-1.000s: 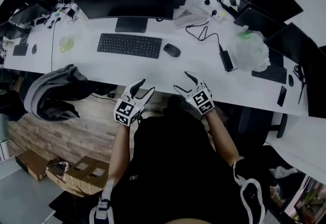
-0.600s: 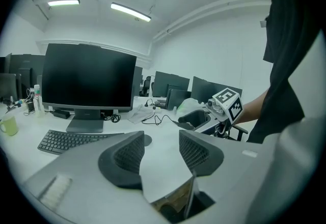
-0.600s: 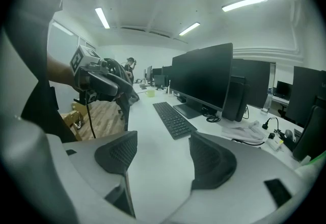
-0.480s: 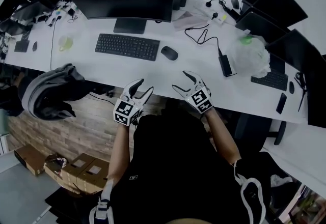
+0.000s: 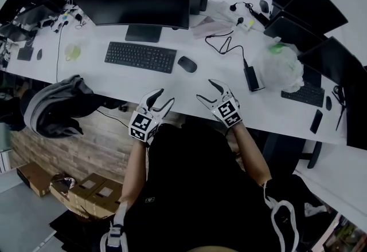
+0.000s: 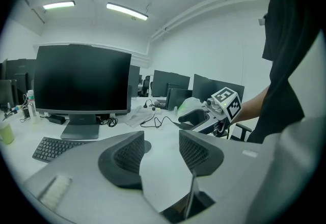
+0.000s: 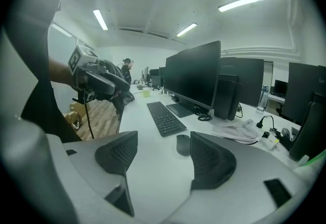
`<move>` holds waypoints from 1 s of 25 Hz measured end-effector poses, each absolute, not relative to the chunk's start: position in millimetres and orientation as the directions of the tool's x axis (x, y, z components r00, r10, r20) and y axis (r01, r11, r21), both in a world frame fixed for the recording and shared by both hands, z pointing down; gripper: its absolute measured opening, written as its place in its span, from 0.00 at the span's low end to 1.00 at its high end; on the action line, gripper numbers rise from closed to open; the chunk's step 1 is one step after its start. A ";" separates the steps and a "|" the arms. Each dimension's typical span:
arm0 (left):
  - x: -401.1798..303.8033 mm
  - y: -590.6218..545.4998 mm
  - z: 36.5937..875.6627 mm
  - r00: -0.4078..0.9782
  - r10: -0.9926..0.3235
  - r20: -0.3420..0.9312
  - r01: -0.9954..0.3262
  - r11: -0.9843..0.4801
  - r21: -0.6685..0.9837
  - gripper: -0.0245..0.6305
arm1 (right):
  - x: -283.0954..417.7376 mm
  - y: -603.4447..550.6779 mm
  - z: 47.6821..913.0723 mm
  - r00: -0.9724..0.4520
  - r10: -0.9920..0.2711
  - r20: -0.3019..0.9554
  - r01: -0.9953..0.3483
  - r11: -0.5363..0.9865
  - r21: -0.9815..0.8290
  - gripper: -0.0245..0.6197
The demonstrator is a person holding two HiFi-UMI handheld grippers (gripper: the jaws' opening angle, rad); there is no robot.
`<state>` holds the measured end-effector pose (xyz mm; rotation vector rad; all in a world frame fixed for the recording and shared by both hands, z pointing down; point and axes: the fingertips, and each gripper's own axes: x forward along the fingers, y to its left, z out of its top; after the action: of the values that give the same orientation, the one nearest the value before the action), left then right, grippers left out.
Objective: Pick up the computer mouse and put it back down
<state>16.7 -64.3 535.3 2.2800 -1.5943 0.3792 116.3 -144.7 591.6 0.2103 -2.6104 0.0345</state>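
Mouse (image 5: 187, 64) rests on desk (image 5: 172, 83) ahead of left tongs (image 5: 165, 96) and right tongs (image 5: 205, 89), both open and empty.

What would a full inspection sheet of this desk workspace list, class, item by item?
Surface: long white desk carrying a wide black monitor.
Job's things: black oval computer mouse, untouched beside black flat keyboard.
Clutter: crumpled clear plastic bag; pale green cup.
Grippers: left hand-held gripper and right hand-held gripper open, empty.
Cables: looped black cable.
Surroundings: grey jacket; brown cardboard boxes.
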 end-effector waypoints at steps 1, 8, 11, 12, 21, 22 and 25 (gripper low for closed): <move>16.5 -65.7 535.7 0.335 -0.852 0.403 -0.942 -0.316 0.116 0.36 | 116.3 -146.6 592.4 -0.855 -0.144 0.497 -0.159 0.987 0.011 0.54; 7.2 -71.1 536.9 0.307 -0.860 0.408 -0.951 -0.288 0.108 0.36 | 112.3 -151.7 604.9 -0.855 -0.128 0.503 -0.159 0.987 -0.018 0.54; -2.1 -69.8 538.9 0.283 -0.868 0.409 -0.959 -0.257 0.117 0.36 | 108.5 -151.0 608.2 -0.850 -0.124 0.512 -0.158 0.987 -0.023 0.54; -4.4 -69.0 540.9 0.281 -0.866 0.414 -0.960 -0.253 0.123 0.35 | 107.1 -150.9 608.1 -0.850 -0.123 0.512 -0.158 0.987 -0.024 0.54; -15.2 -89.5 548.3 0.318 -0.857 0.406 -0.948 -0.286 0.138 0.35 | 99.5 -166.0 615.1 -0.837 -0.144 0.528 -0.182 0.983 -0.022 0.54; -16.6 -92.9 548.8 0.323 -0.855 0.405 -0.946 -0.292 0.138 0.35 | 98.8 -168.8 616.6 -0.832 -0.147 0.535 -0.188 0.982 -0.023 0.54; -22.8 -101.0 549.3 0.334 -0.854 0.400 -0.943 -0.303 0.141 0.35 | 95.1 -176.3 622.3 -0.813 -0.157 0.561 -0.205 0.979 -0.022 0.54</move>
<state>-22.8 -101.0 549.3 2.2565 -1.5940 0.3551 95.1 -176.3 622.3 0.2538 -2.5362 0.1079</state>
